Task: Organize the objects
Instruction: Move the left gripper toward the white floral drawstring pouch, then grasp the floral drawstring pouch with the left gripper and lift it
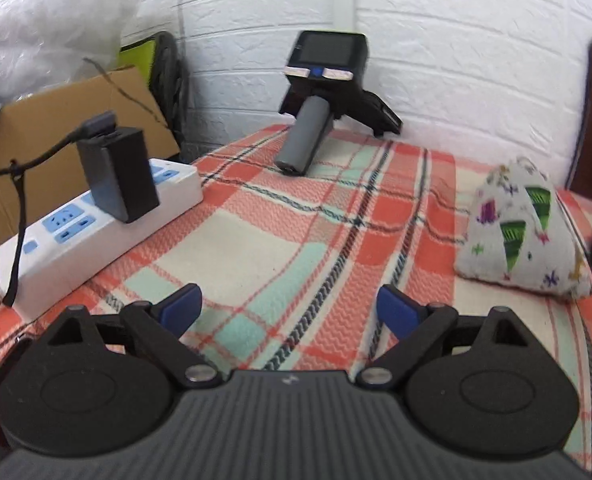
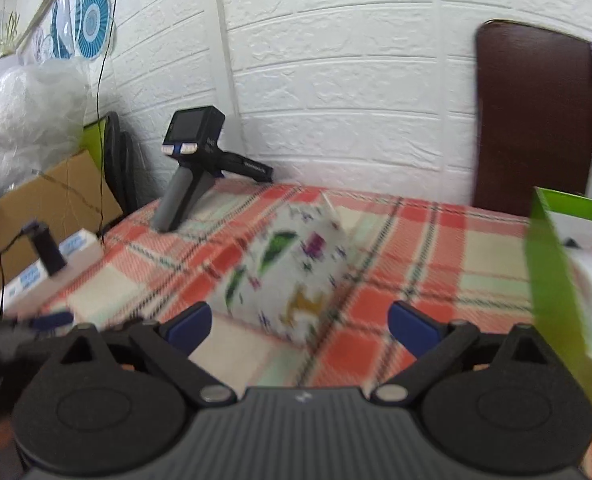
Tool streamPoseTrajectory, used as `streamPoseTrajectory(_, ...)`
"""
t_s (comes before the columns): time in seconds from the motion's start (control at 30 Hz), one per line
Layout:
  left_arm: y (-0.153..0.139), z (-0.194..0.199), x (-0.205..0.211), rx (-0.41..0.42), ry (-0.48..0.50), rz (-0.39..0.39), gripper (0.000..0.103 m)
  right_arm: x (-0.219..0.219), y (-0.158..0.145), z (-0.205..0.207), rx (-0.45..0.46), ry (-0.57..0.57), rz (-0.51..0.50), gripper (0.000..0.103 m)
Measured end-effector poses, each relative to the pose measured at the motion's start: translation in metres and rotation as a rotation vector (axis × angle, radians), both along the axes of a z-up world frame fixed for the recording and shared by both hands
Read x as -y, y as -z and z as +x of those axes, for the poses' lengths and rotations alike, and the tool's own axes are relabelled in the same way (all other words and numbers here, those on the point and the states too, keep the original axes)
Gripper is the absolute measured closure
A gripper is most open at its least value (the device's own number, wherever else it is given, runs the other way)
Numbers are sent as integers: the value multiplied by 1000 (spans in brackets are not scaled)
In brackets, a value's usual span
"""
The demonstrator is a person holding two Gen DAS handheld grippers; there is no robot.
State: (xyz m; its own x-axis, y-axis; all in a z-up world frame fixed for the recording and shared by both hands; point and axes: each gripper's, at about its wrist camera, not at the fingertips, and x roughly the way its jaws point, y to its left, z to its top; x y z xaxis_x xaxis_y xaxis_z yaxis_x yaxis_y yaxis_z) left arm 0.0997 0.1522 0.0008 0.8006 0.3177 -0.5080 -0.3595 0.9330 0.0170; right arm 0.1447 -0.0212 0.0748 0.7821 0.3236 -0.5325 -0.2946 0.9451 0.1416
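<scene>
One printed pouch [image 1: 523,232], upright, peak up; plaid cloth [image 1: 296,240]

Motion blur smears the patterned pouch [image 2: 292,268]; the green box [image 2: 551,280] is cut off rightward.

Left wrist view: low over plaid bench [image 1: 296,240], facing white brick wall [image 1: 455,60], tilted down. Right wrist view: same low angle, blurred, set further right. Both share printed pouch [image 1: 523,232] [image 2: 292,260], parked handheld device [image 1: 319,96] [image 2: 192,160], power strip [image 1: 96,228] [image 2: 56,260].
</scene>
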Motion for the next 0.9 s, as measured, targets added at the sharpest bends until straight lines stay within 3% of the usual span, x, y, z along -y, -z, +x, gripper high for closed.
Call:
streamPoseTrajectory(0.13, -1, -3, 9, 28, 24, 29, 7, -22, 16, 60, -85, 15, 27, 1)
streamPoseTrajectory(0.23, -2, -4, 12, 49, 37, 46, 7, -26, 38, 85, -177, -3, 60, 35)
streamPoseTrajectory(0.3, -1, -2, 9, 49, 36, 30, 7, -23, 35, 74, -155, 0, 67, 54)
streamPoseTrajectory(0.33, 0, 0, 7, 45, 36, 18, 7, -21, 32, 65, -140, -16, 52, 58)
streamPoseTrajectory(0.53, 1, 2, 2, 28, 66, -21, 7, 28, 29, -25, -142, -89, 42, 59)
streamPoseTrajectory(0.67, -2, 2, 17, -41, 132, -3, 7, 66, 28, -95, -132, -77, 5, 59)
streamPoseTrajectory(0.7, -6, -4, 24, -43, 165, -31, 7, 75, 26, -111, -117, -66, -12, 59)
streamPoseTrajectory(0.8, -22, -26, 65, -41, 397, -161, 7, 97, 23, -147, -80, -6, -54, 51)
streamPoseTrajectory(0.83, -26, -31, 84, -54, 495, -178, 7, 104, 22, -154, -75, 22, -52, 45)
streamPoseTrajectory(0.9, -32, -41, 118, -86, 664, -225, 5, 117, 21, -163, -65, 64, -37, 22)
